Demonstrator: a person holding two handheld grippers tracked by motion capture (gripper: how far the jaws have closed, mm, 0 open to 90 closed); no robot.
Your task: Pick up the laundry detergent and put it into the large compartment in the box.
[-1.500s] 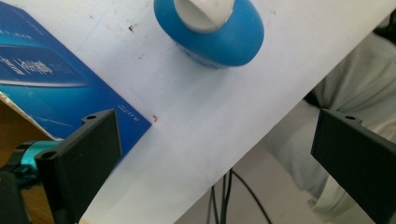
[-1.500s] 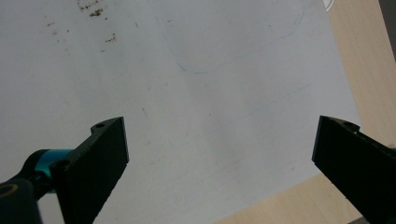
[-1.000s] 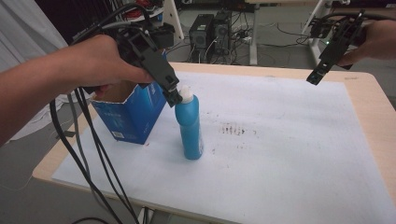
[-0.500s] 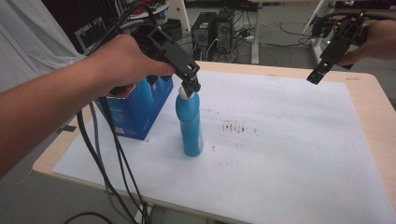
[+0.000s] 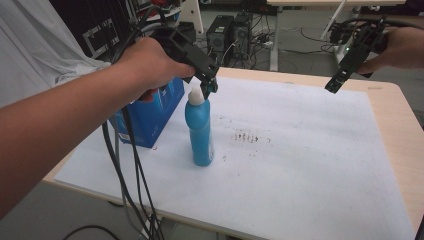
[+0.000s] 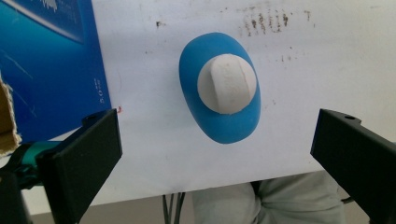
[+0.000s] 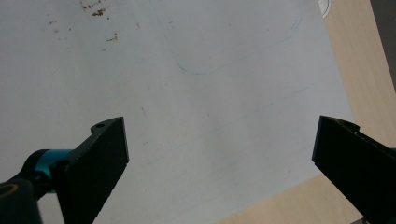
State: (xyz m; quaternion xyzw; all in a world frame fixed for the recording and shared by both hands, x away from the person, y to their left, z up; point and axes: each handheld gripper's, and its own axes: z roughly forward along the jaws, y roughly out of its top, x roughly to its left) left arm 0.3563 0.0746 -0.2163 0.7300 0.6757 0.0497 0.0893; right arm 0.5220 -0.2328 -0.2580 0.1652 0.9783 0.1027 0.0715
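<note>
White sheeting [image 5: 300, 165] covers most of our pale wooden table [image 5: 395, 120], and behind it we see a floor cluttered with computer towers [image 5: 235, 30] and cables. We take the blue bottle [image 5: 200, 132] as our landmark: it stands upright on the sheet, toward the table's left part, with its white cap [image 5: 196, 95] on top. In the left gripper view we look straight down on the bottle [image 6: 219, 100] and its cap [image 6: 227, 84], which sit between our two black jaws but clear of both.

Our left gripper [image 5: 209, 86] hangs just above the bottle's cap in the high view, tips right beside it; its jaws stand wide apart and hold nothing. Just left of the bottle stands a blue cardboard box [image 5: 150, 117], its top torn open, and the same box [image 6: 51, 65] shows in the left gripper view. To the bottle's right a patch of dark smudges [image 5: 250, 136] marks the sheet. Black cables [image 5: 130, 175] trail from our left hand [image 5: 150, 60] down past the table's near edge.

Well away from the bottle, above the table's far right corner, our right gripper [image 5: 336, 85] is raised in the air. In the right gripper view its jaws are spread wide over bare sheet [image 7: 210, 93], empty.
</note>
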